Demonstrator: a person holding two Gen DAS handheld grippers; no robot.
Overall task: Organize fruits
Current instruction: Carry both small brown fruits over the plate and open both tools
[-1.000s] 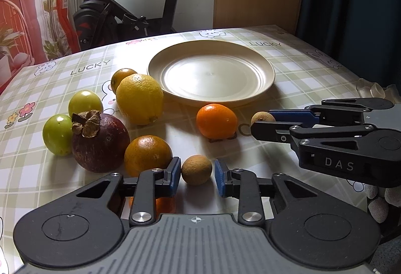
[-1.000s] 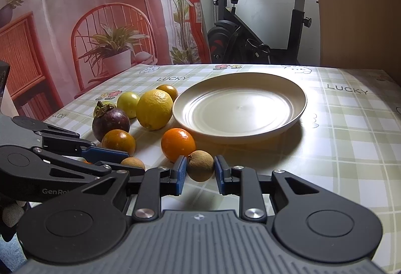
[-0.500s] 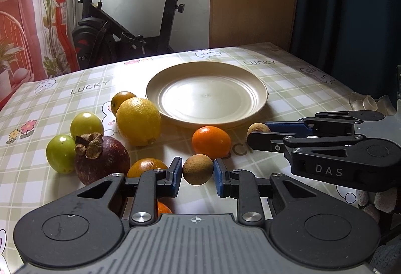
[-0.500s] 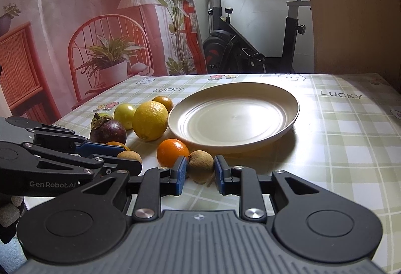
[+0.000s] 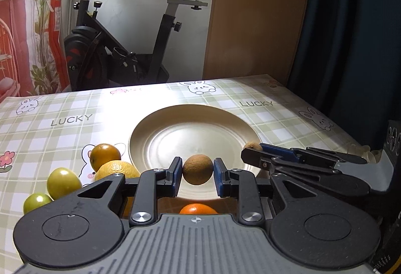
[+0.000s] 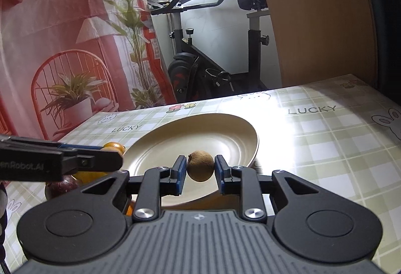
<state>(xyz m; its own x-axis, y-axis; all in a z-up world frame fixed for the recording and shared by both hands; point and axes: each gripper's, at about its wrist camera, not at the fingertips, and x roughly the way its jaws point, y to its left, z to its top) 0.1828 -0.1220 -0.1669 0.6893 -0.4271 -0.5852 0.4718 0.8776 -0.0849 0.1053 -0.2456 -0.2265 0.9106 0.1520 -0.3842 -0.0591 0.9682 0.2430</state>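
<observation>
Left wrist view: left gripper [image 5: 198, 170] and right gripper [image 6: 200, 166] each clamp a brown fruit above the plate [image 5: 150, 138].

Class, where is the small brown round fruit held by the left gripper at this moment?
In the left wrist view, the small brown round fruit sits clamped in the left gripper, raised in front of the cream plate.

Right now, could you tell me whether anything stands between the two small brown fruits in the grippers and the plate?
Nothing visible does. The left gripper holds one brown fruit and the right gripper holds the other brown fruit, both in front of the plate, whose visible surface is bare.
</observation>
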